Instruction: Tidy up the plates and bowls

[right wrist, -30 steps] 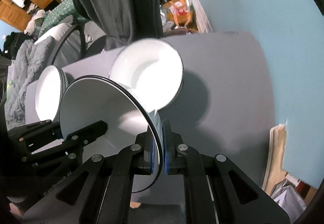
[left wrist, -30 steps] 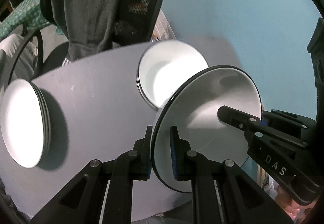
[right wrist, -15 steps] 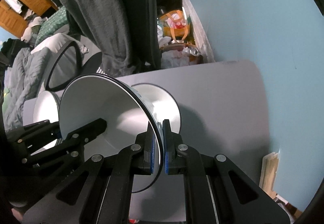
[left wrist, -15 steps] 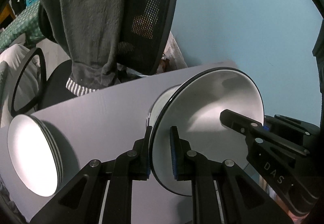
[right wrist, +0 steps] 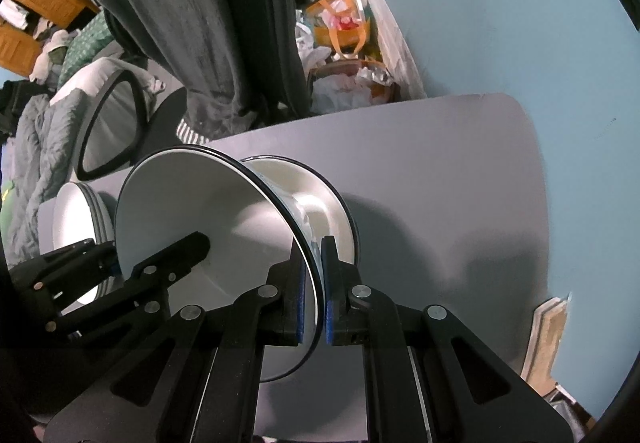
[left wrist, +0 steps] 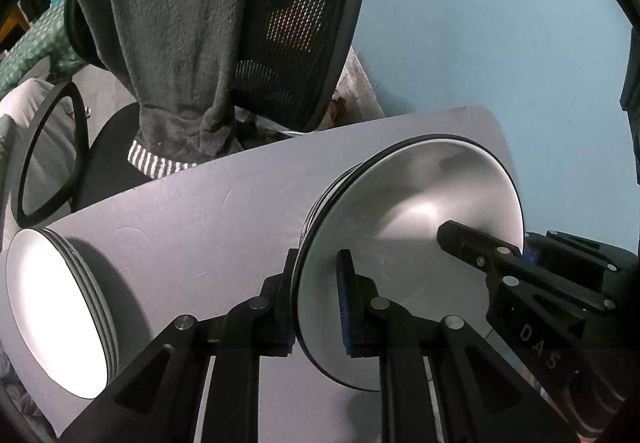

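Observation:
I hold a white bowl with a black rim (left wrist: 420, 203) (right wrist: 192, 211) in both grippers, tilted on its side. My left gripper (left wrist: 318, 303) (right wrist: 144, 243) is shut on its left rim. My right gripper (right wrist: 316, 299) (left wrist: 486, 239) is shut on the opposite rim. The held bowl sits just over the mouth of another white bowl (right wrist: 320, 199) (left wrist: 320, 203) on the grey table (left wrist: 224, 211) (right wrist: 440, 171); I cannot tell whether they touch. A stack of white plates (left wrist: 52, 307) (right wrist: 74, 219) lies at the table's left end.
A black mesh office chair (left wrist: 304, 23) draped with a grey garment (left wrist: 180, 23) stands behind the table's far edge. A blue wall (left wrist: 480, 23) runs along the right. A full waste bin (right wrist: 348, 83) sits beyond the table, and flat cardboard (right wrist: 548, 335) leans at the right.
Both grippers carried the bowl across the table and down. It now sits over the bowl on the table, covering most of it. The plate stack has not moved.

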`<state>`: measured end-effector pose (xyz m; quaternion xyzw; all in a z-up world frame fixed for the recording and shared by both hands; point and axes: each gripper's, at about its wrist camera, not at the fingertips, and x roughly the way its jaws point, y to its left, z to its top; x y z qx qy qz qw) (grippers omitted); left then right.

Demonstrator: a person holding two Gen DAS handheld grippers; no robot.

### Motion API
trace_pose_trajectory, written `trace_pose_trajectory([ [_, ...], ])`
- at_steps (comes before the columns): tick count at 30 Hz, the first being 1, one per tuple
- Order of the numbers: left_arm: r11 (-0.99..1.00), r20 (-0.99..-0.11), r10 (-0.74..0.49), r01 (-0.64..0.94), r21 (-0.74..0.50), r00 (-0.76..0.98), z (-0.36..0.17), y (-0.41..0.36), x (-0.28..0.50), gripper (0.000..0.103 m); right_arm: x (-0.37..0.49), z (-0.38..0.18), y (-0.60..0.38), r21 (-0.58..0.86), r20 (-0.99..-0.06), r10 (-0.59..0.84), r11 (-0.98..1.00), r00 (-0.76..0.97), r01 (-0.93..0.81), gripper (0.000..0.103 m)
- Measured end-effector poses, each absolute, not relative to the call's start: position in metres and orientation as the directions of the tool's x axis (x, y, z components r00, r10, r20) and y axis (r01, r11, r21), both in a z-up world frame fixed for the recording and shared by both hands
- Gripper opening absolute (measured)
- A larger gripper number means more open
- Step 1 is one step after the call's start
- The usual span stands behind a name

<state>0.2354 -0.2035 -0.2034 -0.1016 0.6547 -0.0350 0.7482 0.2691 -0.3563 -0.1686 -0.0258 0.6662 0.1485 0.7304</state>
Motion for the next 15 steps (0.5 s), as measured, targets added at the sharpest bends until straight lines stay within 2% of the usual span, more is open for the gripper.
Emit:
trace_pose_trajectory([
  [8,0.98,-0.977,-0.182,-0.064,-0.189,0.109,-0.215,-0.207,0.237,0.015,0.271,-0.17,-0.356,0.101,-0.989,0.124,0.964,0.077,-0.245,0.011],
  [15,0.975,-0.976,-0.19,-0.094,-0.2,0.104,-0.214,-0.205,0.238,0.015,0.27,-0.171,-0.361,0.121,-0.989,0.138,0.964,0.057,-0.237,0.012],
])
